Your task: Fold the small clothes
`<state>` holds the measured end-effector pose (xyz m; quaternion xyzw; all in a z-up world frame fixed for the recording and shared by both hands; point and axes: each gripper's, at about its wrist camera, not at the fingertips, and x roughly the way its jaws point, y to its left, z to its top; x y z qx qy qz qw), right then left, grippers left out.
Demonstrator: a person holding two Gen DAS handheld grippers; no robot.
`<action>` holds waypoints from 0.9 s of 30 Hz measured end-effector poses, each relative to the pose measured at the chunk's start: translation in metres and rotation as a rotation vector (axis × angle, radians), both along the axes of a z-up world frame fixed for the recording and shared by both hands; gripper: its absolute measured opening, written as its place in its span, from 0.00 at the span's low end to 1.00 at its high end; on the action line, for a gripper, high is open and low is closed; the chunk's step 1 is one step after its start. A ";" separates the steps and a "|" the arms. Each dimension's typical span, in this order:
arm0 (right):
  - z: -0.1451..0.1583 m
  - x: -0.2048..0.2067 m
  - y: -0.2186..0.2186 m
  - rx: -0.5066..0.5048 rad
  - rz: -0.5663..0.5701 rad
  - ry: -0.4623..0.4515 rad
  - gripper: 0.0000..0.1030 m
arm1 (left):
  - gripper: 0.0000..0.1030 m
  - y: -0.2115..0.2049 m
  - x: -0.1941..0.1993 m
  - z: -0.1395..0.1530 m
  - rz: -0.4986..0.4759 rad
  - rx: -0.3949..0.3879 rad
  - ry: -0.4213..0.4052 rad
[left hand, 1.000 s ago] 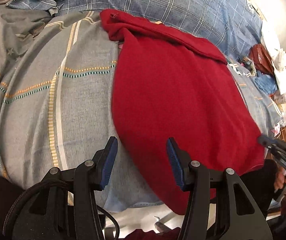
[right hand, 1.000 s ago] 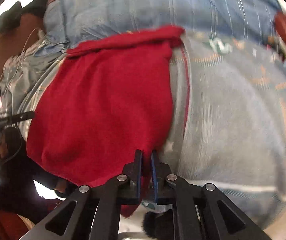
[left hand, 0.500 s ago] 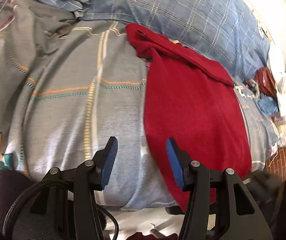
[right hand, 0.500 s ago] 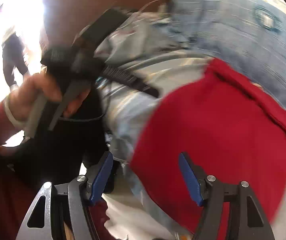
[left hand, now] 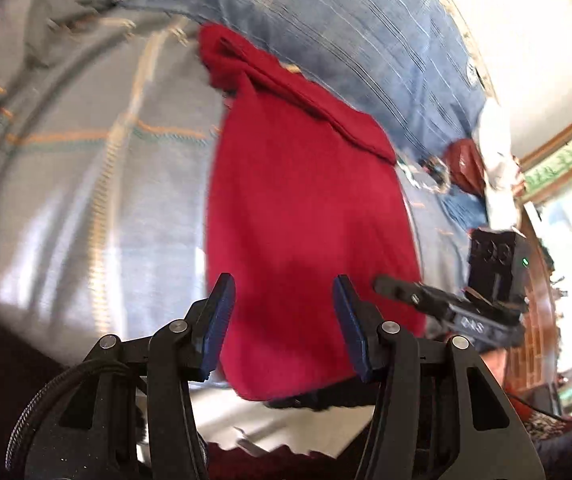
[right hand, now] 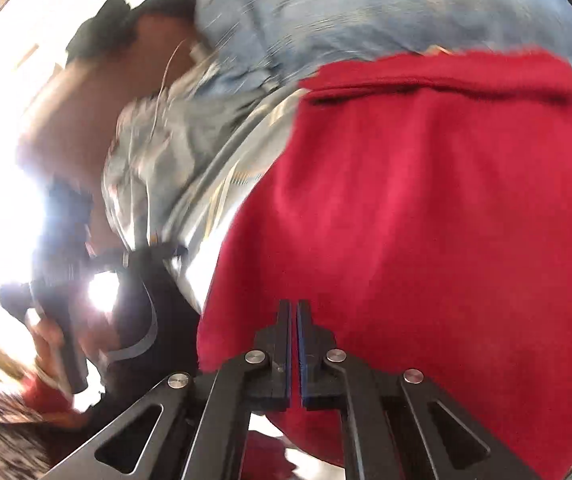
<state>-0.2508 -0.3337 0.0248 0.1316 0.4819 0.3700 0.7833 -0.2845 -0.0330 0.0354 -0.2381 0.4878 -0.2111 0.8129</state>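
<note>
On the bed: a red garment [left hand: 305, 216] lay flat on the striped grey-blue cover [left hand: 86, 184], its near hem at the bed's near edge.
Left gripper [left hand: 282, 320]: jaws stood wide apart, holding nothing, poised over the near hem.
Right gripper [right hand: 293, 344]: jaws were all but closed at the near hem; whether cloth was caught between them could not be told, both views being blurred.
Step, as judged: taking both near corners to fold away.
Doing it well: pinch only the hem, match heights, and lift evenly so no cover comes along.
</note>
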 end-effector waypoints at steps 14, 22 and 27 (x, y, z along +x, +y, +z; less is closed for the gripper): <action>-0.006 -0.064 0.105 -0.214 0.305 -0.232 0.72 | 0.49 0.014 -0.010 -0.002 0.087 0.066 0.014; -0.020 -0.038 0.096 -0.240 0.243 -0.186 0.09 | 0.57 0.012 -0.012 0.001 0.067 -0.002 0.008; -0.019 -0.011 0.040 0.030 0.112 -0.007 0.08 | 0.64 -0.001 0.000 -0.011 0.037 -0.121 0.057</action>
